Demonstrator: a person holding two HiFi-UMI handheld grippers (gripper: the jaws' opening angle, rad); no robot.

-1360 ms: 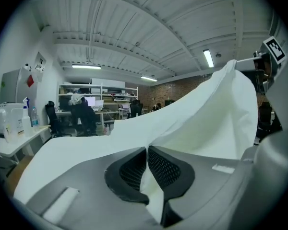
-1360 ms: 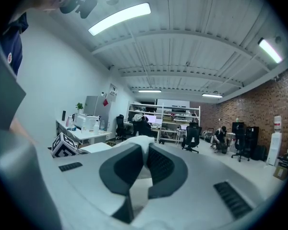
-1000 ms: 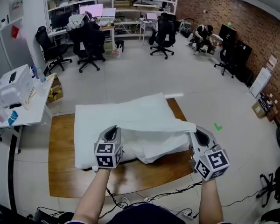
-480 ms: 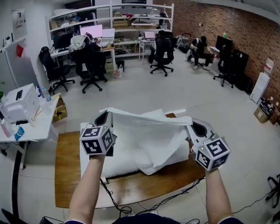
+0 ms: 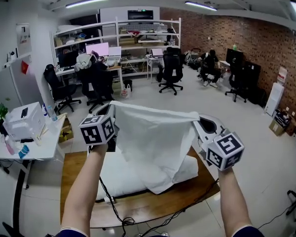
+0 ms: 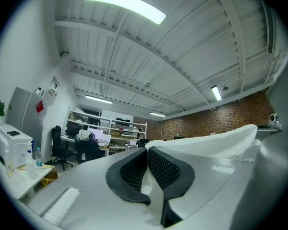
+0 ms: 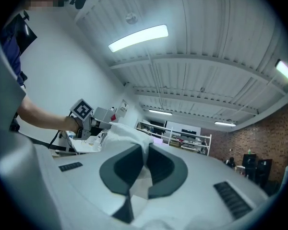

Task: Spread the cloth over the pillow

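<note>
Left gripper [image 5: 112, 116] and right gripper [image 5: 199, 124] are each clenched on a top corner of the cloth [image 5: 155, 142]. The cloth hangs spread between them above the table [image 5: 153, 209]. The pillow [image 5: 119, 174] lies on the table directly beneath and behind the cloth. Its long axis runs parallel to the held edge, and both hands are about equally near.

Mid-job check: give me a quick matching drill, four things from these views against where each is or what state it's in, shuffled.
1 cloth
2 pillow
3 table
4 left gripper

a lying on the table
b held up in the air, hanging down
c brown wood, under the pillow
d shut on a cloth corner

Pairs: 1-b, 2-a, 3-c, 4-d
</note>
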